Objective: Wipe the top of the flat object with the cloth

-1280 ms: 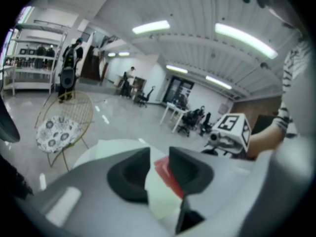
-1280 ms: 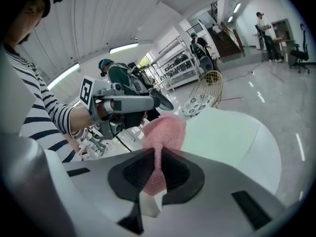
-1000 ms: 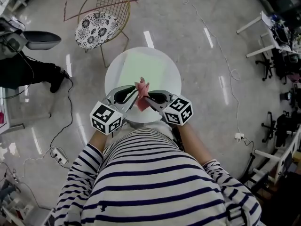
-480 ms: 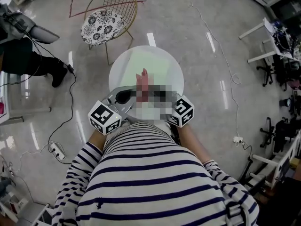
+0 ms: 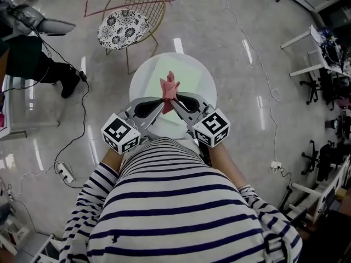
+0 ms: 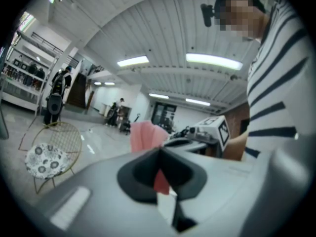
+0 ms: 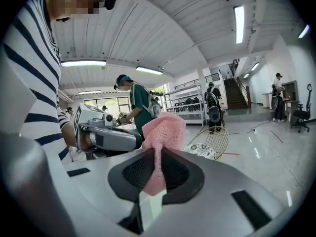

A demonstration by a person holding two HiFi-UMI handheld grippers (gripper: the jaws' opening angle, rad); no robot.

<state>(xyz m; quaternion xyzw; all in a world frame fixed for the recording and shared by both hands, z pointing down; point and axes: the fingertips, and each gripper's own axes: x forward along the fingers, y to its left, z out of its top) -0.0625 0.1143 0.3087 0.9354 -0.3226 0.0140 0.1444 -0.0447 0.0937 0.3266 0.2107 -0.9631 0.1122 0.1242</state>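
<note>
Raised since earlier, my left gripper [image 5: 158, 107] and right gripper [image 5: 175, 103] both pinch the pink cloth [image 5: 169, 86] above the round table [image 5: 138, 89].

Open floor [image 5: 241, 125] right of the round table [image 5: 207, 95], wire chair [image 5: 123, 29] near its far-left edge.

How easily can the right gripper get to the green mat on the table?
Probably yes: the right gripper hangs over the green mat with nothing between. It is shut on the pink cloth, which the left gripper pinches too, so both must go down together.
</note>
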